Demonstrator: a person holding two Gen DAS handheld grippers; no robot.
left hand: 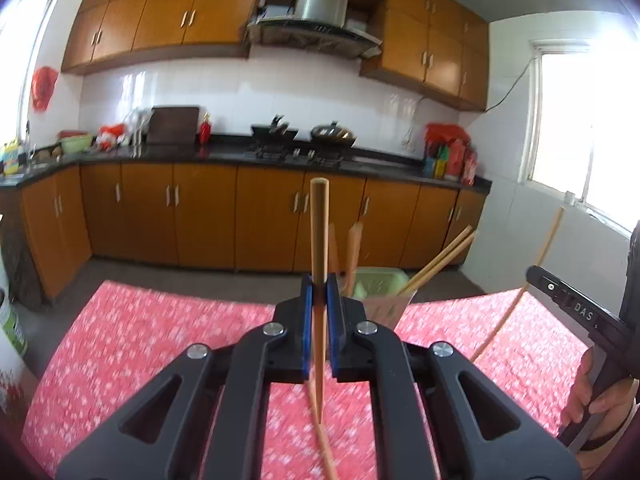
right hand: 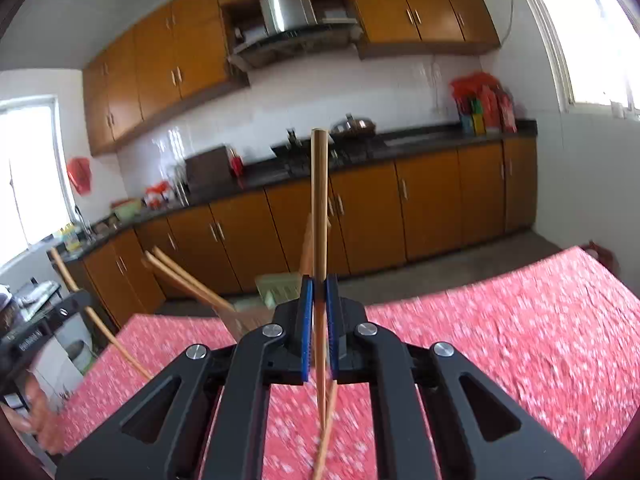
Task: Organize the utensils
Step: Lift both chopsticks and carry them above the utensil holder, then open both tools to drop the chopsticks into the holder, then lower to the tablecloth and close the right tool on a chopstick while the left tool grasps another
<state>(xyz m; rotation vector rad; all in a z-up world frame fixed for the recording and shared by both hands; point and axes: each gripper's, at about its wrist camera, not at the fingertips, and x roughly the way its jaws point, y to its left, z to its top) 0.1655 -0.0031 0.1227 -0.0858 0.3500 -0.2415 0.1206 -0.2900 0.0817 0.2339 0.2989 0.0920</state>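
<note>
While the red floral tablecloth (left hand: 160, 340) spreads beneath both tools, the green basket (left hand: 380, 280) sits just ahead of them, chopsticks leaning in a holder (left hand: 390, 308) beside it. The left gripper (left hand: 319, 292) is clamped on an upright chopstick (left hand: 319, 232); the right gripper (right hand: 319, 292) pinches its own chopstick (right hand: 320, 200).

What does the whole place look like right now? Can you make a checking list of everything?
Surface: table under a red flowered cloth.
Job's things: one chopstick upright in the left gripper; another chopstick in the right gripper; clear holder with more chopsticks leaning out; green basket behind.
Clutter: nothing seen on the cloth.
Grippers: both shut on their chopsticks, blue fingers pressing.
Cables: one wire on the wall by the window.
Surroundings: kitchen, orange cabinets, stove with pans, range hood.
</note>
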